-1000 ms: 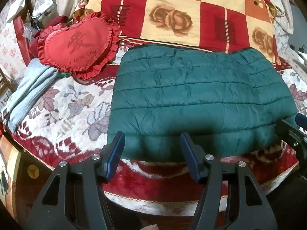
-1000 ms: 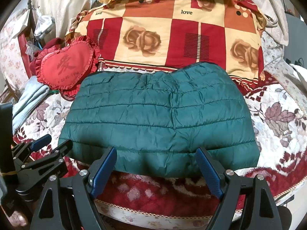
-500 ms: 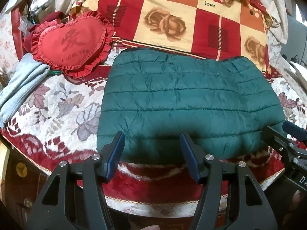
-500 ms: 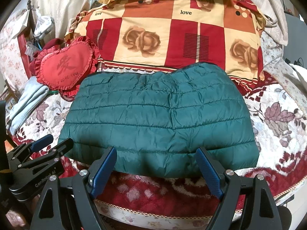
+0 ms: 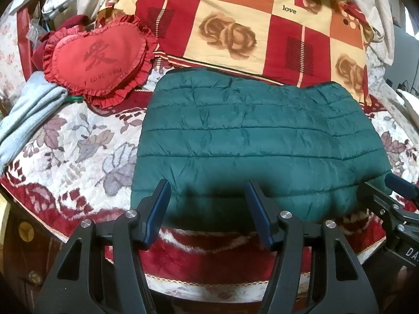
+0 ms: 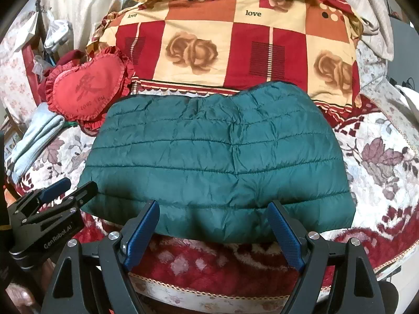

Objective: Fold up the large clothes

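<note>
A dark green quilted jacket (image 5: 251,141) (image 6: 217,157) lies folded into a flat rectangle on the bed, its near edge close to the bed's front edge. My left gripper (image 5: 207,191) hovers open just in front of that near edge, toward the jacket's left part, with nothing between its blue-padded fingers (image 5: 157,209). My right gripper (image 6: 213,210) is open too, held over the near edge at the jacket's middle, empty. Each gripper shows in the other's view: the right gripper (image 5: 387,191) at the far right, the left gripper (image 6: 68,188) at the lower left.
A red heart-shaped cushion (image 5: 97,57) and a folded light blue cloth (image 5: 28,115) lie left of the jacket. A red and cream checked quilt with roses (image 5: 248,28) is piled behind it. The floral bedspread (image 6: 379,157) shows bare right of the jacket.
The left wrist view has swung slightly, so the jacket sits more centred and the right gripper shows further in at the right. Both grippers stay open and in place.
</note>
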{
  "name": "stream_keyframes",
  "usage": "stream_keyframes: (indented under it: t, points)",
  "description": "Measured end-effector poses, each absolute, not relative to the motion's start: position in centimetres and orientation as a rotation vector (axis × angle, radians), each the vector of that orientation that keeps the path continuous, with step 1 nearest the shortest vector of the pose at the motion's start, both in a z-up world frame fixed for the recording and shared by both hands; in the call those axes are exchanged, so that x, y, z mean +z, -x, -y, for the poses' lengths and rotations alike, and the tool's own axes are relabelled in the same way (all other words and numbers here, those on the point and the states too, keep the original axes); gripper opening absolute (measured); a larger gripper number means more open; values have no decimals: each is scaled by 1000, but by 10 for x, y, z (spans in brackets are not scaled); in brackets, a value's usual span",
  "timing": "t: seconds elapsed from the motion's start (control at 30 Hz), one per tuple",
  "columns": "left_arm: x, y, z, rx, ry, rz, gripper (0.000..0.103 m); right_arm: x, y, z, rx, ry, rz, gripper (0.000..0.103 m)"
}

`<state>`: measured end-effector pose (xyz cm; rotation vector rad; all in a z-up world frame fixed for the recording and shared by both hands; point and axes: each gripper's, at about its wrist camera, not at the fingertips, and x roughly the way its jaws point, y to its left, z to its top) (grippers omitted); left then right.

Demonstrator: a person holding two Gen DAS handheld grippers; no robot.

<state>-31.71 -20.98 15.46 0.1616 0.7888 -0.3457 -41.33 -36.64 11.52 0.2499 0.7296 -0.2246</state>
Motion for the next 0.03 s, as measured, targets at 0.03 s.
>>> stream_keyframes:
  t: [0.03]
  points:
    - [154, 315, 208, -347, -153, -797, 60, 115, 413, 367, -228, -248, -730, 82]
